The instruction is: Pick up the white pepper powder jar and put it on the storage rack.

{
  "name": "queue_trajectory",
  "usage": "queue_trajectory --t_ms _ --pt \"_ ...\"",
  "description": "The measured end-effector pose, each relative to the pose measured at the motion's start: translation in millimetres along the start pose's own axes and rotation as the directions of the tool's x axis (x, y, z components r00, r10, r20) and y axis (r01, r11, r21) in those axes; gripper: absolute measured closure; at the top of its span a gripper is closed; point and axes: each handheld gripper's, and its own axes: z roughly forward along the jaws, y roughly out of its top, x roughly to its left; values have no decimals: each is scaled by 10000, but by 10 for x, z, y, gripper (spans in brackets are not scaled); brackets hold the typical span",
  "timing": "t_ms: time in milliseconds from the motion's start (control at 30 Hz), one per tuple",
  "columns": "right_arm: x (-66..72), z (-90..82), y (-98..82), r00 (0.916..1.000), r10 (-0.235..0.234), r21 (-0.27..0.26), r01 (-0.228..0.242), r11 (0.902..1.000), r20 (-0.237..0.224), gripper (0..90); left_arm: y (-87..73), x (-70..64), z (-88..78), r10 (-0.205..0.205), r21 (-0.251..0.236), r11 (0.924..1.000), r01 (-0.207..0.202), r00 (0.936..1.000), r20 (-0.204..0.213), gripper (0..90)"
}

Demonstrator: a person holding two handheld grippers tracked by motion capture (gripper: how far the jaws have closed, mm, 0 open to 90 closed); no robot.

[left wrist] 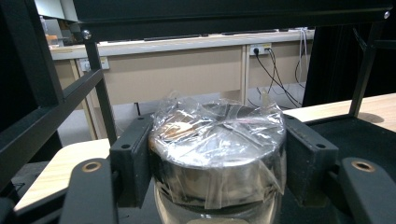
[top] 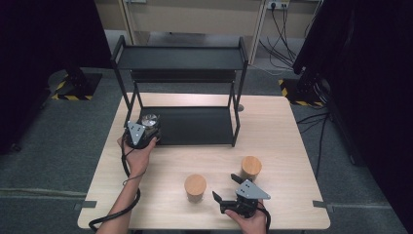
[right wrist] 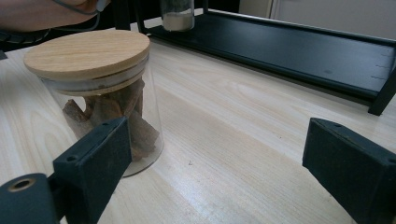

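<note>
- Gripping a plastic-wrapped jar (left wrist: 218, 149) by its lid, the left tool (top: 146, 127) is closing its jaws on both sides, over the rack's (top: 195, 126) lower shelf at its left end.
- Resting low at the surface's (top: 282, 126) near edge, the right tool (top: 225, 187) is gaping empty.
- Standing just beside its left jaw is a wood-lidded jar (right wrist: 100, 88); another jar (top: 251, 168) is sitting nearby.

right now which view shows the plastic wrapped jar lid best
The left gripper view: the jar sits close up between that gripper's pads, its clear wrap over the metal lid. The high view shows it small, beside the left gripper. The right gripper view shows its base.
</note>
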Motion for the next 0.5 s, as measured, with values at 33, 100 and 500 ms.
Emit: queue_trajectory --t_ms 33,100,500 --pt "0 0 0 10000 -1 0 1 10000 -4 85 -7 -1 6 -15 -11 10000 15 10000 -18 346" --pt "-1 0 0 10000 2 -1 -2 10000 -9 85 -20 2 13 -5 36 10000 5 10000 -33 346" --pt "2 0 0 10000 -35 0 35 10000 -21 85 -65 16 49 -71 58 10000 71 9999 -78 346"
